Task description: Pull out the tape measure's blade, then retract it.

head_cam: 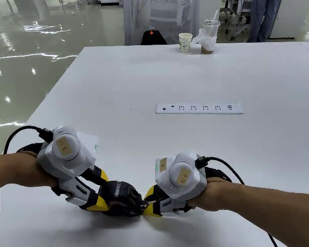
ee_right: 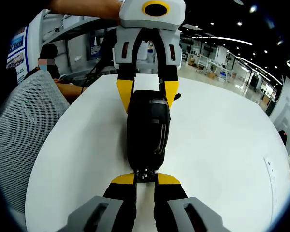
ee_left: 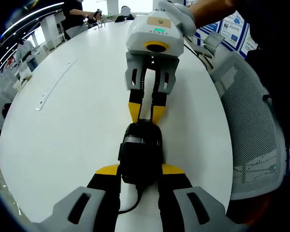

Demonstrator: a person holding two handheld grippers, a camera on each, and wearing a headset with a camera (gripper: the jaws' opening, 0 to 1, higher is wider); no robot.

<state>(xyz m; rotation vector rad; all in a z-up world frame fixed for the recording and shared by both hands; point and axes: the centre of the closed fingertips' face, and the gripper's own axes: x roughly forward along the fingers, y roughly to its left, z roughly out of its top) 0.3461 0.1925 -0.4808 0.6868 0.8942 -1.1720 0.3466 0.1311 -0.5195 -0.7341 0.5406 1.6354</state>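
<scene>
A black tape measure [head_cam: 122, 198] lies on the white table [head_cam: 195, 77] near its front edge. My left gripper [head_cam: 109, 192] is shut on the case from the left, its yellow fingertips [ee_left: 108, 169] pressed to both sides of the tape measure [ee_left: 140, 157]. My right gripper [head_cam: 149, 201] meets it from the right and is shut on the blade's end hook [ee_right: 145, 174] at the case mouth. In the right gripper view the tape measure [ee_right: 148, 128] runs straight ahead between my right gripper [ee_right: 145, 179] and the left gripper [ee_right: 147, 94]. Almost no blade shows.
A white power strip [head_cam: 199, 108] lies mid-table. A paper cup [head_cam: 185, 42] and a plastic cup [head_cam: 209, 34] stand at the far edge. Black cables [head_cam: 10, 138] trail from both grippers. A mesh chair [ee_left: 251, 130] stands beside the table.
</scene>
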